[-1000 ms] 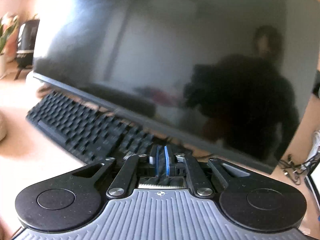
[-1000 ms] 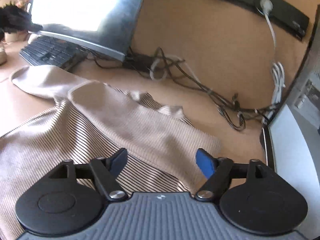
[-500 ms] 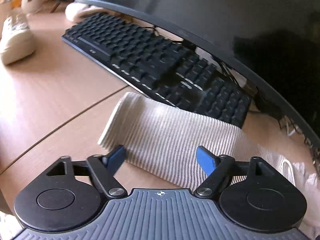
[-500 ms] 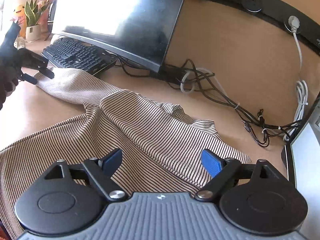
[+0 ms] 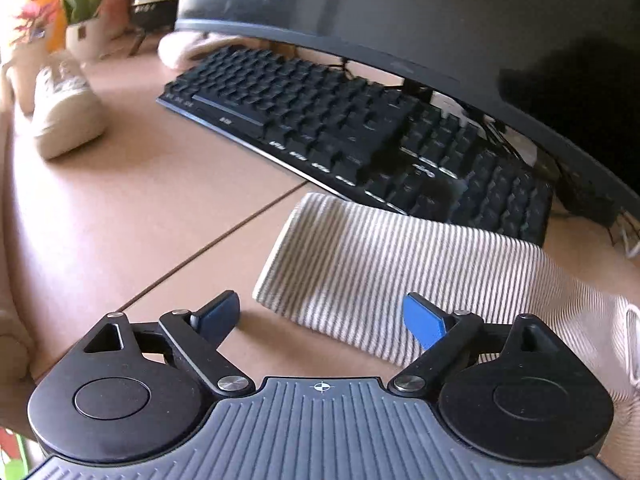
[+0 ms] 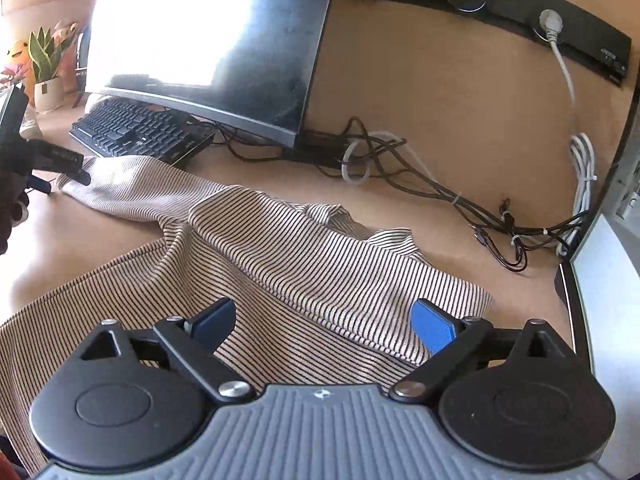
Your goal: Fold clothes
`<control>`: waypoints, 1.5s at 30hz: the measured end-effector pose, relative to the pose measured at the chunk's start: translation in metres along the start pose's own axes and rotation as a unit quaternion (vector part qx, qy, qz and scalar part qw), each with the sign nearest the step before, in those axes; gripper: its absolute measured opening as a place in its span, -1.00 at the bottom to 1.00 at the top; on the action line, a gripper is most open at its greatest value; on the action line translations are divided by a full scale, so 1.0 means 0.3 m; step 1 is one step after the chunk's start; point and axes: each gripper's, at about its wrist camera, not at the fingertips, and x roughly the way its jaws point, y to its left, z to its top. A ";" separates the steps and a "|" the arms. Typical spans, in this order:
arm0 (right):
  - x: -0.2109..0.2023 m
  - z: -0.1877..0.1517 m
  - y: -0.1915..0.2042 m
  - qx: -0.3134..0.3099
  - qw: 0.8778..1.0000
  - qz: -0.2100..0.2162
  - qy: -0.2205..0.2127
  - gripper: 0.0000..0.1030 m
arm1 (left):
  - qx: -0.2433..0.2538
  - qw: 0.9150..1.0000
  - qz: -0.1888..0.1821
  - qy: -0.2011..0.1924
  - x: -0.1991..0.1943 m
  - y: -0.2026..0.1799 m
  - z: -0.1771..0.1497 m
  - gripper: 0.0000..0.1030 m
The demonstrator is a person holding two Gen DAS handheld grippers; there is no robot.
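As left fingers [image 5: 322,316] just spread wide, sleeve [image 5: 384,268] dropped at twelve o'clock on worktop [image 5: 120,216]; right fingers [image 6: 324,322] also widening, empty over shirt [image 6: 280,256]. Refold next, likely.

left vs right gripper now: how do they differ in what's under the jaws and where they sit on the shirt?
The left gripper hovers at the cuff end of the sleeve, beside the keyboard; the right gripper sits over the striped shirt body, near its collar. Bare desk shows under the left gripper's left finger; only fabric lies under the right gripper. Shared: both have just been opening, stand wide, and grip nothing.
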 end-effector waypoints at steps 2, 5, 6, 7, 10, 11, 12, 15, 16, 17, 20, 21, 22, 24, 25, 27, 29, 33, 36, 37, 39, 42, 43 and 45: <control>-0.003 0.004 0.004 -0.001 1.000 0.001 -0.002 0.87 | 0.024 1.000 0.011 -0.015 -0.001 -0.024 -0.014 0.44; -0.004 0.006 0.012 -0.004 1.000 0.002 -0.004 0.90 | 0.035 0.999 -0.011 -0.029 -0.005 -0.026 -0.014 -0.44; -0.005 0.006 0.012 -0.004 1.000 0.002 -0.004 0.90 | 0.036 0.999 -0.024 -0.031 -0.011 -0.026 -0.010 -0.52; -0.006 0.005 0.013 -0.003 1.000 0.002 -0.005 0.91 | 0.039 0.998 -0.030 -0.035 -0.016 -0.029 -0.004 -0.58; -0.009 0.004 0.005 0.001 1.000 0.001 -0.005 0.91 | 0.050 0.996 -0.047 -0.062 -0.051 -0.048 0.033 -0.61; -0.011 0.004 0.000 0.004 1.000 0.000 -0.006 0.91 | 0.054 0.995 -0.053 -0.071 -0.064 -0.055 0.046 -0.61; -0.013 0.004 -0.004 0.007 1.000 -0.001 -0.007 0.91 | 0.056 0.993 -0.061 -0.080 -0.081 -0.064 0.064 -0.62; -0.022 0.008 -0.021 0.018 1.000 -0.003 -0.011 0.91 | 0.060 0.988 -0.091 -0.113 -0.150 -0.111 0.127 -0.62; -0.028 0.009 -0.025 0.021 1.000 -0.004 -0.012 0.91 | 0.063 0.985 -0.104 -0.126 -0.177 -0.137 0.150 -0.62; -0.034 0.010 -0.030 0.023 1.000 -0.005 -0.014 0.91 | 0.067 0.981 -0.118 -0.137 -0.202 -0.163 0.169 -0.62; -0.054 0.013 -0.045 0.033 0.999 -0.006 -0.022 0.91 | 0.078 0.969 -0.164 -0.167 -0.277 -0.257 0.224 -0.62; -0.063 0.014 -0.052 0.038 0.999 -0.006 -0.025 0.91 | 0.082 0.964 -0.181 -0.174 -0.298 -0.292 0.240 -0.62; -0.073 0.014 -0.060 0.043 0.999 -0.005 -0.029 0.91 | 0.088 0.959 -0.198 -0.180 -0.318 -0.332 0.254 -0.62; -0.095 0.015 -0.075 0.055 0.998 -0.006 -0.037 0.91 | 0.099 0.950 -0.230 -0.187 -0.350 -0.414 0.269 -0.62; -0.107 0.015 -0.083 0.059 0.997 -0.008 -0.041 0.91 | 0.106 0.945 -0.245 -0.189 -0.364 -0.458 0.271 -0.62; -0.131 0.011 -0.099 0.067 0.996 -0.015 -0.049 0.92 | 0.121 0.934 -0.277 -0.190 -0.392 -0.547 0.268 -0.62; -0.158 0.004 -0.118 0.077 0.995 -0.025 -0.055 0.93 | 0.138 0.923 -0.308 -0.187 -0.417 -0.636 0.249 -0.62; -0.208 -0.015 -0.165 0.106 0.991 -0.046 -0.061 0.94 | 0.163 0.901 -0.369 -0.159 -0.455 -0.793 0.161 -0.62; -0.242 -0.030 -0.189 0.121 0.989 -0.054 -0.066 0.96 | 0.176 0.890 -0.405 -0.113 -0.454 -0.896 0.072 -0.55; -0.252 -0.034 -0.193 0.123 0.989 -0.054 -0.068 0.96 | 0.180 0.887 -0.415 -0.098 -0.451 -0.923 0.047 -0.54; -0.270 -0.043 -0.199 0.128 0.988 -0.054 -0.072 0.96 | 0.186 0.881 -0.429 -0.073 -0.448 -0.967 0.005 -0.52; -0.293 -0.055 -0.206 0.136 0.986 -0.054 -0.076 0.96 | 0.188 0.876 -0.442 -0.047 -0.430 -1.001 -0.036 -0.34; -0.294 -0.059 -0.205 0.138 0.986 -0.053 -0.076 0.96 | 0.189 0.876 -0.443 -0.044 -0.424 -0.997 -0.045 -0.22; -0.287 -0.066 -0.205 0.143 0.986 -0.043 -0.072 0.96 | 0.189 0.875 -0.445 -0.037 -0.413 -0.990 -0.063 -0.04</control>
